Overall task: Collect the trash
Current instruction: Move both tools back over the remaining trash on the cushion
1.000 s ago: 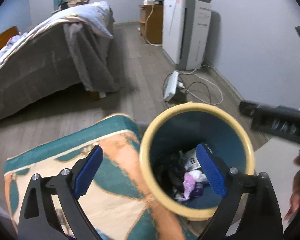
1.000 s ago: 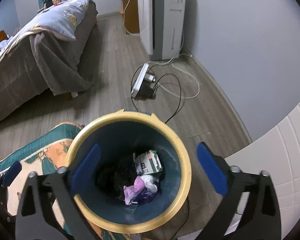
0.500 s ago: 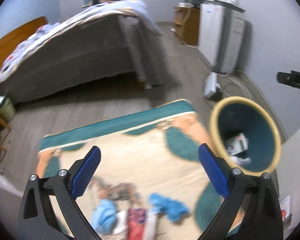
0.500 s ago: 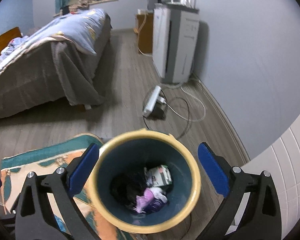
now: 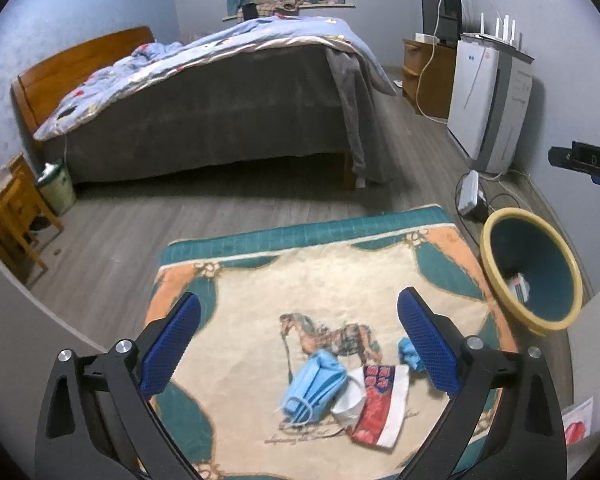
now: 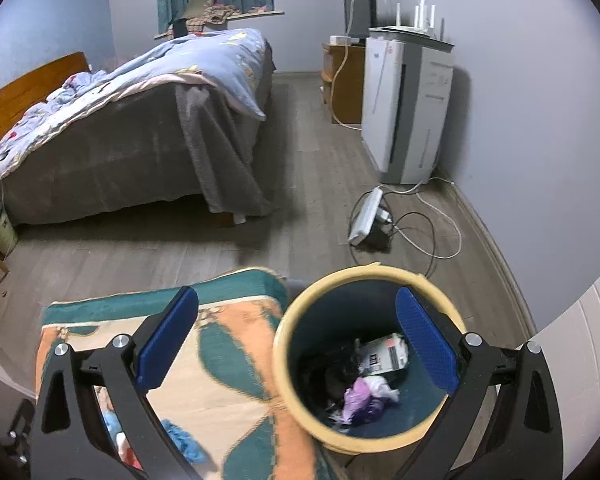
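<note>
On the patterned rug (image 5: 284,280) lie a blue face mask (image 5: 314,388), a red and white wrapper (image 5: 380,404), a white scrap (image 5: 350,404) between them and a small blue crumpled piece (image 5: 407,354). My left gripper (image 5: 298,348) hangs open above this litter, holding nothing. A dark blue bin with a yellow rim (image 5: 534,274) stands off the rug's right edge. My right gripper (image 6: 296,342) is open over the bin (image 6: 288,364), which holds a white carton (image 6: 386,354) and purple scraps (image 6: 364,398). Blue litter (image 6: 180,440) shows at the lower left of the right wrist view.
A bed with a grey cover (image 5: 220,112) fills the back of the room. A white appliance (image 5: 488,100), a power strip (image 5: 469,192) and loose cables (image 6: 428,228) sit by the right wall. A wooden stool (image 5: 8,216) and a small bin (image 5: 56,188) stand at the left.
My left gripper has swung away from the bin leftward, over the rug and its litter. My right gripper has pulled back slightly and stays over the bin. Both remain open.
</note>
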